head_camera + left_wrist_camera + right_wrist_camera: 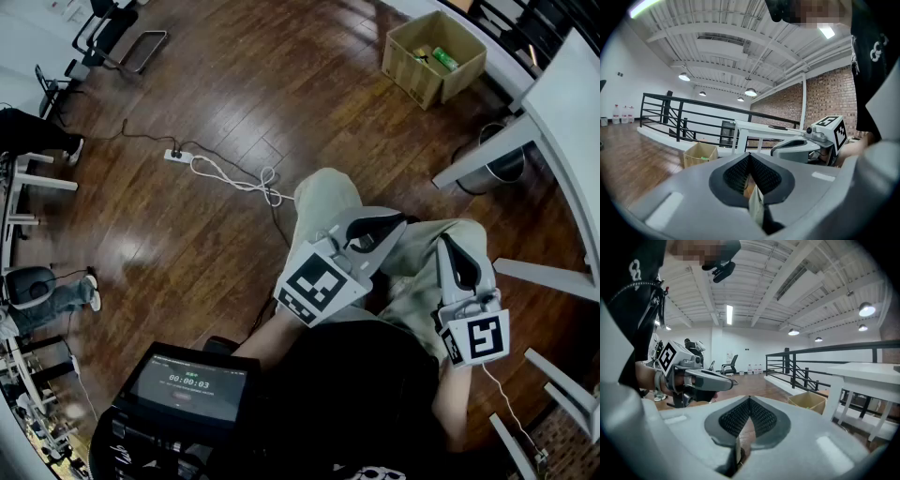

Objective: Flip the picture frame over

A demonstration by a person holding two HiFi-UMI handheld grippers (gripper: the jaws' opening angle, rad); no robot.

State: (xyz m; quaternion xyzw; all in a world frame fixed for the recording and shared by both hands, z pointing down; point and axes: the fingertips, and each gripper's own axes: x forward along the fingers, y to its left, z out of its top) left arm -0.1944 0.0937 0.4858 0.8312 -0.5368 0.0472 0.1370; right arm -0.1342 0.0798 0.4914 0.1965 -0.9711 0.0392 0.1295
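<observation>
A timer screen sits nearest, at the person's lap. Over the knees, the left gripper and right gripper have their jaws closed together, empty. Beyond stand a cardboard box and a white table. No picture frame shows, perhaps out of shot, so the flipping has not begun.

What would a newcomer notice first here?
Two pale grey handheld tools with black-and-white marker cubes, the left gripper and right gripper, sit shut and empty over the seated person's knees. Beyond, on the dark wooden floor, an open cardboard box stands top right, a white power strip upper left.
</observation>
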